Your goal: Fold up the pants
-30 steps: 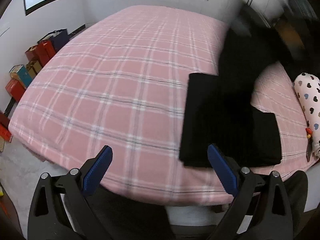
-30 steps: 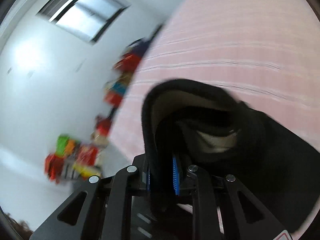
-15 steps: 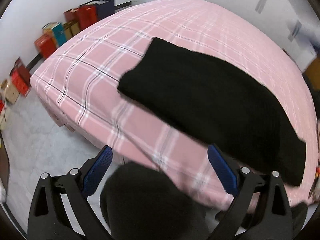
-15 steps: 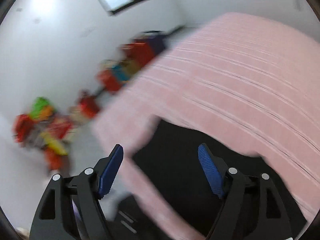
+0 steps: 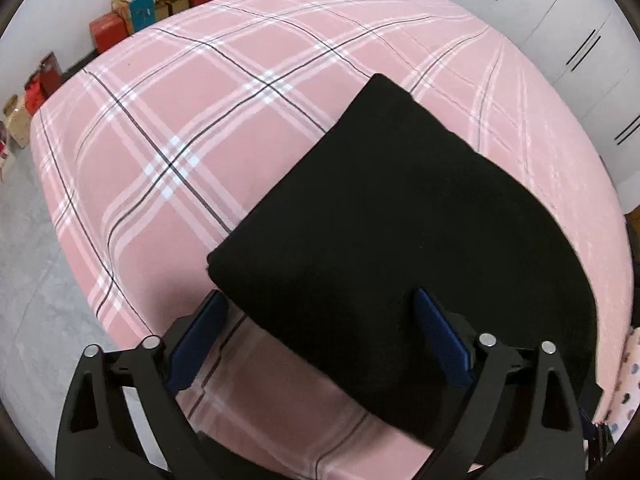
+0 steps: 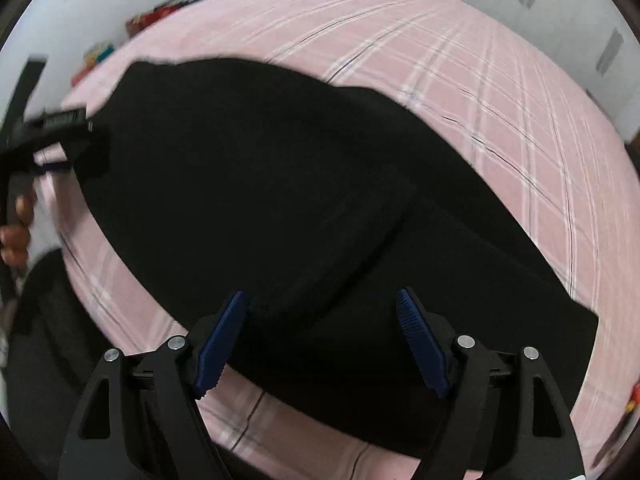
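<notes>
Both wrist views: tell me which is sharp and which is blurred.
Left wrist view: sharp; the plaid lines of the bed cover are crisp, though fisheye bends them. Right wrist view: motion-smeared; the plaid streaks and the black pants show almost no texture.

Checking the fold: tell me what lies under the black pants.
The black pants lie on the pink plaid bedsheet, which shows all around them. Whatever is directly beneath the fabric is covered.

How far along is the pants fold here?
Done: black pants lie folded over on the pink plaid bed. In hand: nothing; the right hand-held gripper and left hand-held gripper both stand open above the cloth. Left: probably a last fold or some smoothing.
</notes>
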### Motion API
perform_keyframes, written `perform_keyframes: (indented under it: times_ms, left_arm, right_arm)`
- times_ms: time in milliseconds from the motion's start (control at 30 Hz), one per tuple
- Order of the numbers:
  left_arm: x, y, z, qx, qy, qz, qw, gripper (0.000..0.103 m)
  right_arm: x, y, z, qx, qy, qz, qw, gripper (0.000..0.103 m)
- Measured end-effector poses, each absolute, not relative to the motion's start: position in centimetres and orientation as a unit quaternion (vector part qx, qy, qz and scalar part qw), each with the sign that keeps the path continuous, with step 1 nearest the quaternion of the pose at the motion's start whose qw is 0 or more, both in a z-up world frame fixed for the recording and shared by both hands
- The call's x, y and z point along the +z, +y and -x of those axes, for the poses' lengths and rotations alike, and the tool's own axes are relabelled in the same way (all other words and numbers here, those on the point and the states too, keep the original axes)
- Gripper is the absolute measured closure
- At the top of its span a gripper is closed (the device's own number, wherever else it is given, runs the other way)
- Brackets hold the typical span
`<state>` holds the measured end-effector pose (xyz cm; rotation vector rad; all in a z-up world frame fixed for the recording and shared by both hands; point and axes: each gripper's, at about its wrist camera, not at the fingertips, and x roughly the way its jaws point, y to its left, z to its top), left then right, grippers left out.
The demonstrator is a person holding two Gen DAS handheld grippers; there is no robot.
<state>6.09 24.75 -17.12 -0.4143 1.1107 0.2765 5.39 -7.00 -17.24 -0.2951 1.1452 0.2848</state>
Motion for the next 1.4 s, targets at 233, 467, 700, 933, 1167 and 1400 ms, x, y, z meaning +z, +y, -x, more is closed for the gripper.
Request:
perform_keyframes:
  times_ms: [233, 467, 700, 933, 1167, 1400]
  left_arm:
    - [-16.4, 24.9, -7.2, 0.076, 0.509, 0.235, 0.825, 0.079]
    - [-16.2, 24.4, -7.9, 0.073, 0.511, 0.226, 0.826, 0.083]
    - [-16.1, 24.6, -8.2, 0.074, 0.517, 0.233, 0.82, 0.083]
    - [-12.7, 23.2, -7.5, 0.062, 0.481, 0.205, 0.85, 0.087]
    - [-5.0, 18.3, -6.4, 0.003, 0.433, 0.177, 0.884, 0.087]
    - [3.7, 2.2, -2.5, -0.139, 0.38, 0.05, 0.913, 0.088]
  right_arm:
    - [-15.1, -9.5, -8.2, 0.118, 0.55, 0.013, 0.827, 0.088]
    - [-11.3, -9.5, -9.9, 0.183, 0.527, -0.075, 0.826, 0.087]
    - [-15.7, -10.5, -10.0, 0.193, 0.564, -0.11, 0.795, 0.056]
    - [-11.8, -23.7, -7.2, 0.076, 0.526, -0.149, 0.834, 0.022]
    - [-12.8, -32.9, -2.8, 0.007, 0.512, -0.225, 0.829, 0.022]
    - [-12.8, -35.3, 0.1, 0.005, 0.482, -0.266, 0.835, 0.022]
